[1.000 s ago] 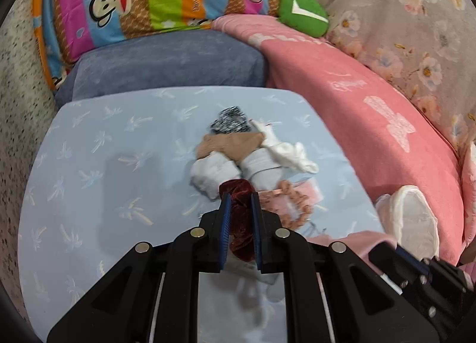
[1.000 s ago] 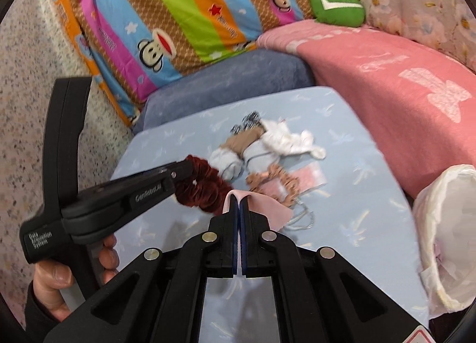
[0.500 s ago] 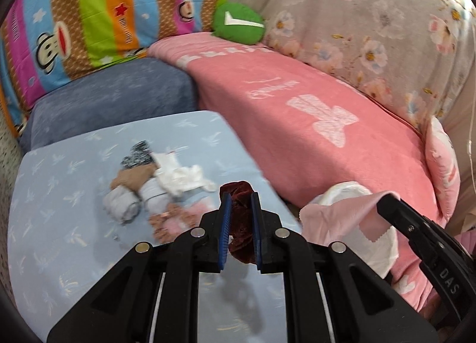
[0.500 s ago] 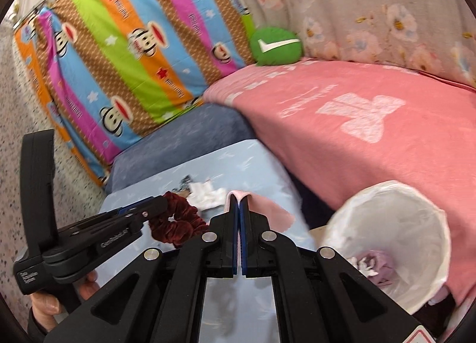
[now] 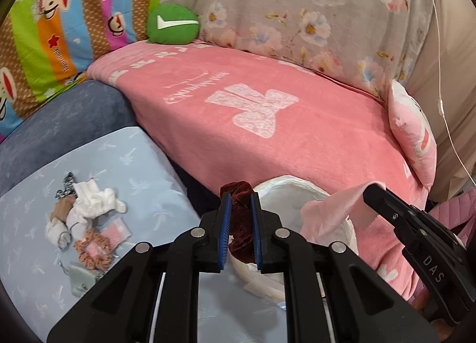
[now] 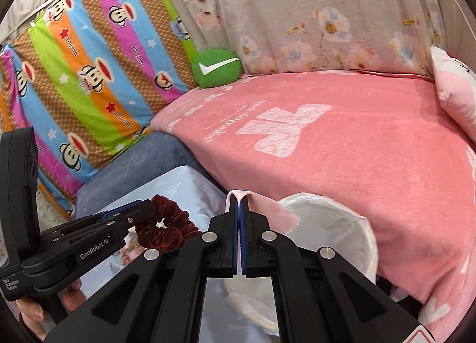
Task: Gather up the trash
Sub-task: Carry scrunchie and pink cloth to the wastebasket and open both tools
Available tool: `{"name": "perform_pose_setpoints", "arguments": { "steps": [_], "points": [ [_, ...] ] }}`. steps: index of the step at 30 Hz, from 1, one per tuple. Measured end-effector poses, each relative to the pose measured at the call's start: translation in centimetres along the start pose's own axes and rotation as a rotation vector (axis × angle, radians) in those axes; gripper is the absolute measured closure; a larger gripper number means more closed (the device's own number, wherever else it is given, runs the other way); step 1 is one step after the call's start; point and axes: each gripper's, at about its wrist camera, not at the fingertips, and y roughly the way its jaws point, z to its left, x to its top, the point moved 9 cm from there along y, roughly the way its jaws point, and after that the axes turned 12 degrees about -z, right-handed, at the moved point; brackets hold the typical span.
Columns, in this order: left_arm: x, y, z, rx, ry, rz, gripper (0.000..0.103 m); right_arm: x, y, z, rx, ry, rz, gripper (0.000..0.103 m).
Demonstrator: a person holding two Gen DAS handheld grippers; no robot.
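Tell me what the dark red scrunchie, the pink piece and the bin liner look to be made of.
Dark red scrunchie: looks like velvet, matte and plush, gathered into soft ruffles. Pink piece: thin soft cloth or tissue, I can't tell which; it hangs limp with a ragged edge. Bin liner: thin white plastic film, faintly glossy and crinkled at the rim.

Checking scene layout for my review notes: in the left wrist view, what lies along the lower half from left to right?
Pile of small items on the light blue table → left gripper shut on the dark red scrunchie → white-lined bin → pink cloth → right gripper.
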Motion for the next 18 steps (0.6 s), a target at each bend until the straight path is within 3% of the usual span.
{"name": "perform_pose_setpoints", "arguments": {
  "steps": [15,17,18],
  "points": [
    [-0.9,2.5,-5.0,-0.05,0.063,0.052,0.086,0.2,0.3,-5.0,-0.072,0.037,0.004,0.097],
    [-0.9,2.6,-4.8,-0.026,0.062,0.053,0.056,0.1,0.2,-5.0,-0.077,0.041,0.004,0.094],
    [-0.8,2.5,-4.7,-0.016,0.058,0.044,0.048,0.1,0.2,-5.1,-0.081,0.042,0.003,0.089]
  ]
}}
